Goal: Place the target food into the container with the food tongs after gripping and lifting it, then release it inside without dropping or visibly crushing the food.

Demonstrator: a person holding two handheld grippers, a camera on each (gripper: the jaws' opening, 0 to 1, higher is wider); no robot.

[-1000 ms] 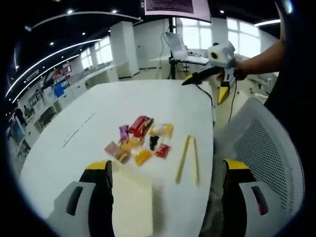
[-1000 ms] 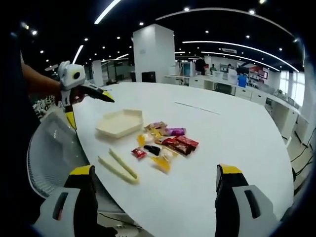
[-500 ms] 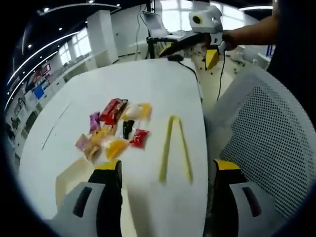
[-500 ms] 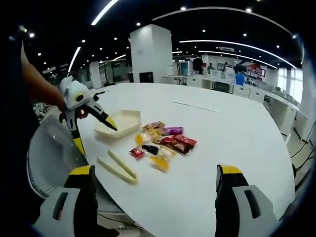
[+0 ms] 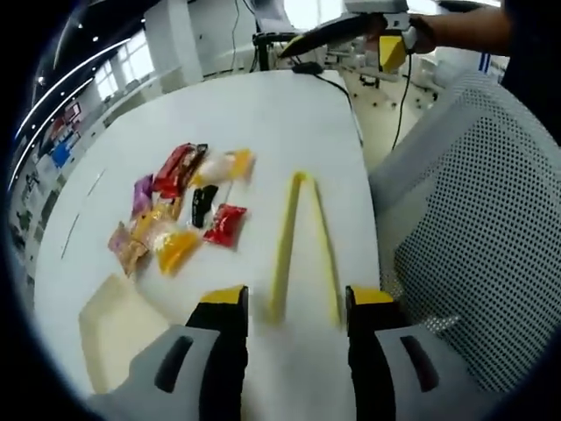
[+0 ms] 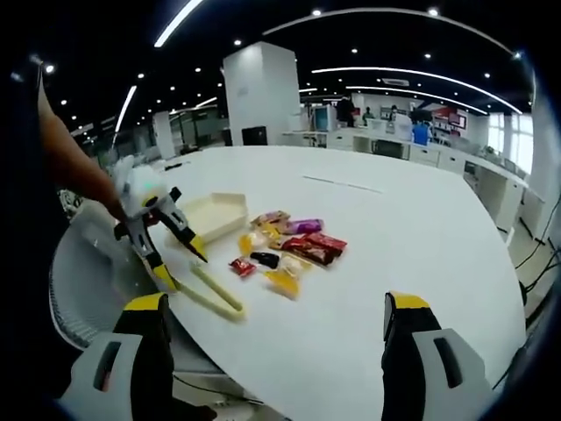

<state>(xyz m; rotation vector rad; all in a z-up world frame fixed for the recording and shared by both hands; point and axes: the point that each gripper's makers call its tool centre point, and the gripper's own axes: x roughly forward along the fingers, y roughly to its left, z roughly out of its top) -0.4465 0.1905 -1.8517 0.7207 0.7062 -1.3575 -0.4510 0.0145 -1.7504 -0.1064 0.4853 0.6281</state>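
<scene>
Yellow food tongs [image 5: 302, 241] lay near the table [image 5: 263, 105] edge beside the snack pile [image 5: 180, 206]. My left gripper [image 5: 294, 303] straddled their handles, jaws apart; closing squarely was advisable.

Container [image 5: 114, 324]: in the left gripper view its near corner is covered by the left gripper's [image 5: 289, 303] own jaw, and its far edge fades into the dark rim.
Tongs [image 6: 203, 291]: in the right gripper view their open ends are partly hidden behind the left gripper [image 6: 180, 263], which is motion-blurred; contact cannot be told.
Snack packets [image 6: 285, 250]: wrappers too small to read in either view; contents cannot be told.
Right gripper [image 5: 307, 41]: in the left gripper view it is cut by the top edge.
Chair [image 5: 465, 228]: its mesh back runs off the right side.
Background people [image 6: 421, 132]: small, indistinct.
</scene>
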